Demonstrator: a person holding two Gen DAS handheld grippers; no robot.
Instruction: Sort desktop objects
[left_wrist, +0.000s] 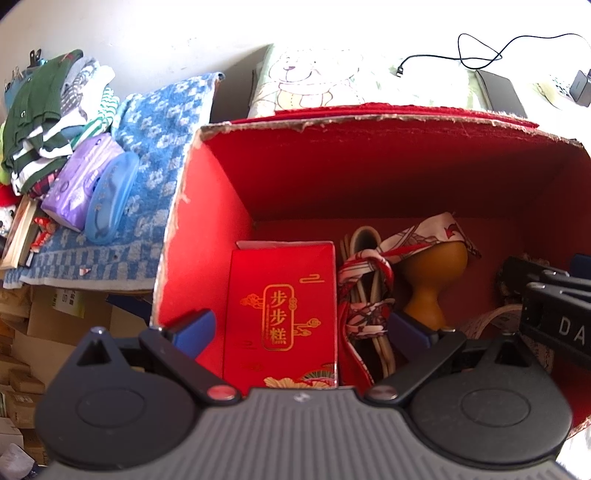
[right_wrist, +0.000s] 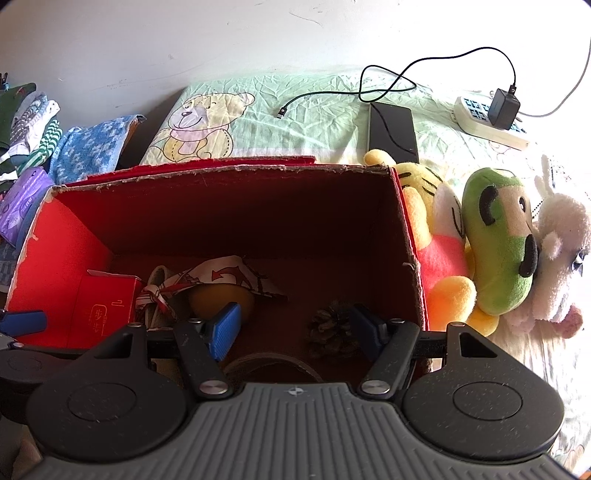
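red box (left_wrist: 218, 192), both grippers spread above

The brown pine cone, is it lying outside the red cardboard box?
No, the brown pine cone lies on the floor inside the red cardboard box, near its right wall, between the right gripper's open fingers.

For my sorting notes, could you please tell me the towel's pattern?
The towel beside the box is blue with a white floral check, clearest in the left wrist view.
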